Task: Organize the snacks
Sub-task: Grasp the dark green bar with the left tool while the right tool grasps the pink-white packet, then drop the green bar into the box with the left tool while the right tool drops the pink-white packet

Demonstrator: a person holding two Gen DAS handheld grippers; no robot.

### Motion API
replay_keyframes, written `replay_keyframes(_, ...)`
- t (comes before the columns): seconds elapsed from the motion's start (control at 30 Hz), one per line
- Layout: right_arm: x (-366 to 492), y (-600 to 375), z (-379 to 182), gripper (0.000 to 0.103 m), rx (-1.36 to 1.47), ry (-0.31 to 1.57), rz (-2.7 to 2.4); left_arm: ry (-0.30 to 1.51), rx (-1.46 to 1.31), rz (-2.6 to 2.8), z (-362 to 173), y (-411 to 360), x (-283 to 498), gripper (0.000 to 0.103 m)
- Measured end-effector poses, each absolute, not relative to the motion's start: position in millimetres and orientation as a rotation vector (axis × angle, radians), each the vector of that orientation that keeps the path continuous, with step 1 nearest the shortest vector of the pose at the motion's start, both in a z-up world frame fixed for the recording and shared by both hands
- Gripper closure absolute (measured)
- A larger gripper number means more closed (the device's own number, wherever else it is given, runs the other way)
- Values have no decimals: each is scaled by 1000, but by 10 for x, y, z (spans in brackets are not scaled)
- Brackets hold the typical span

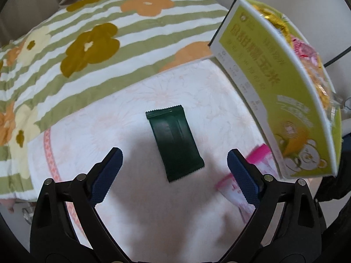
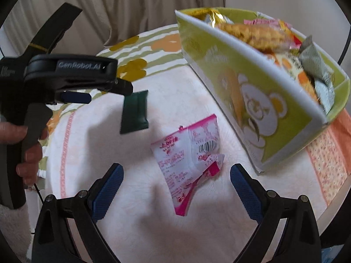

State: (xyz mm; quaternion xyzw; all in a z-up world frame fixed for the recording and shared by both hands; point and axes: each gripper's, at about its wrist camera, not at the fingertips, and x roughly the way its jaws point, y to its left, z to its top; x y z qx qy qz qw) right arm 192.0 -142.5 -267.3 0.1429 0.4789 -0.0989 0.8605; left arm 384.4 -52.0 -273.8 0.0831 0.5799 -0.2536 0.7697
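Green packet (image 1: 174,141) between spread left tool (image 1: 174,171) tips | pink packet (image 2: 188,162) between spread right tool (image 2: 176,188) tips

A round-edged table under two cloths, with snacks lying on it.

We see the table dressed in a pale pink cloth (image 2: 136,197), which overlaps a green-striped flowered cloth (image 1: 136,28) at the far side. On the pink cloth lies a dark green packet (image 1: 174,144), flat and apart from everything else. Near it we find a pink and white packet (image 2: 188,160), crumpled at one corner, just beside an open green box (image 2: 274,118) printed with a bear and heaped with wrapped snacks.
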Motion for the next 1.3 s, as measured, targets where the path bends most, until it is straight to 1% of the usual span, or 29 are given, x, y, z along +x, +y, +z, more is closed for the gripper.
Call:
replay_keyframes(0.13,1961,-1444,-2764,6,312,1017,-219,1276,197,-524,-2954,-591,3923,15)
replay_keyframes(0.4,2013,-1404,-2841,6,267,1025,-222,1261,303,-487,-3189,-777,3905,19)
replay_keyframes(0.43,2019,-1412,-2846,6,268,1025,-222,1268,319,-478,-3223,-784,3904,25)
replay_keyframes(0.53,2028,-1452,-2874,6,264,1027,-219,1245,355,-480,-3223,-769,3879,30)
replay_keyframes(0.63,2017,-1484,-2889,6,259,1027,-208,1249,356,-474,-3198,-730,3893,41)
replay_keyframes(0.67,2026,-1494,-2898,6,257,1026,-202,1249,355,-475,-3193,-727,3897,44)
replay_keyframes(0.73,2057,-1505,-2922,6,247,1029,-188,1245,359,-482,-3187,-734,3902,46)
replay_keyframes(0.83,2106,-1514,-2962,6,229,1039,-165,1237,369,-503,-3183,-798,3923,47)
replay_keyframes(0.9,2126,-1516,-2968,6,217,1038,-148,1229,367,-508,-3185,-821,3943,54)
replay_keyframes(0.93,2138,-1511,-2970,6,207,1039,-139,1225,365,-509,-3179,-825,3952,61)
replay_keyframes(1.3,2271,-1421,-3033,6,158,1051,-83,1264,299,-528,-3111,-697,3983,62)
